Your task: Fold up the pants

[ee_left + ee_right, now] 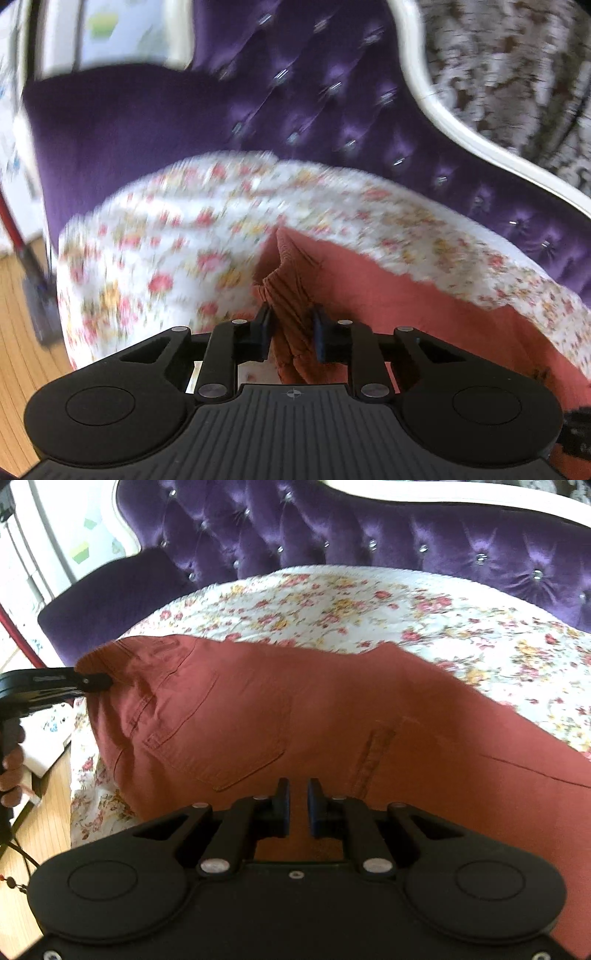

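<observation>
The rust-red pants (280, 709) lie spread across a flowered quilt (369, 609) on a bed, with a tufted purple headboard (369, 535) behind it. In the right wrist view the seat of the pants faces up, showing a back pocket (218, 738) and stitched seams, and the fabric runs from the left edge of the quilt off toward the lower right.

The left gripper (291, 326) pinches a bunched fold of the pants (284, 295) at the waistband end; the gathered cloth rises between its two fingers, and the pads press it from both sides. The same gripper (99, 681) shows from the side in the right wrist view, its tip clamped on the waistband corner at the left edge of the pants, with the person's hand (11, 760) wrapped around its handle below. The left wrist view is blurred, so finer detail of the quilt is lost.

The right gripper (298, 805) sits low over the middle of the pants, just below the back pocket. Its fingers stand close together with a narrow gap, and red fabric shows through that gap; whether a fold is caught between the pads I cannot tell.

A wooden floor (22, 314) shows at the left beside the bed.
</observation>
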The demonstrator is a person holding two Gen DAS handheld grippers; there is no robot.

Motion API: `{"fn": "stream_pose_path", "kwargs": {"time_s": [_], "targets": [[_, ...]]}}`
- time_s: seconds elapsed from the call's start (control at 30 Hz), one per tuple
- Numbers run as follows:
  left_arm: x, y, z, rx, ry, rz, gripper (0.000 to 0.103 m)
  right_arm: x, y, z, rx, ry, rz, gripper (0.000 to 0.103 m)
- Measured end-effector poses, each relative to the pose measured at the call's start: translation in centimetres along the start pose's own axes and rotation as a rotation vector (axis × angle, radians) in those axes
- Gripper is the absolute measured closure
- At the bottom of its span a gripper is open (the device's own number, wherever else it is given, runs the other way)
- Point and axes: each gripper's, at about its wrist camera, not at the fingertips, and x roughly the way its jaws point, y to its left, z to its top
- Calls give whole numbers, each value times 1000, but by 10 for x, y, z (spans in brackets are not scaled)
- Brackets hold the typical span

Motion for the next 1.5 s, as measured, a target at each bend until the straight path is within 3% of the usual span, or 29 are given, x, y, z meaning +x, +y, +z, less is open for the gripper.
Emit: {"fn": "stream_pose_path", "kwargs": {"time_s": [0.27, 0.53, 0.63, 0.77, 0.9, 1.0, 1.2, 1.3, 1.5], "targets": [[-68, -76, 31, 232, -147, -89, 82, -26, -38, -10, 111, -60, -4, 84], [-109, -190, 20, 434, -221, -292, 84, -59, -95, -34, 251, -124, -34, 84], [-100, -238, -5, 485, -176, -390, 84, -73, -119, -47, 305, -143, -62, 84], [-72, -300, -50, 529, -50, -527, 84, -88, -150, -68, 374, -148, -103, 83], [-47, -342, -92, 587, 85, -588, 83, -97, -176, -87, 440, -134, -146, 82], [-43, -349, -108, 596, 124, -588, 82, -105, -188, -96, 474, -144, -145, 85], [-52, -339, -99, 525, 122, -624, 82, -107, -190, -96, 478, -148, -159, 85], [-57, -343, -98, 517, 125, -671, 80, -107, -190, -95, 472, -144, -170, 86], [-62, -347, -108, 523, 144, -777, 76, -103, -192, -95, 452, -132, -191, 96]]}}
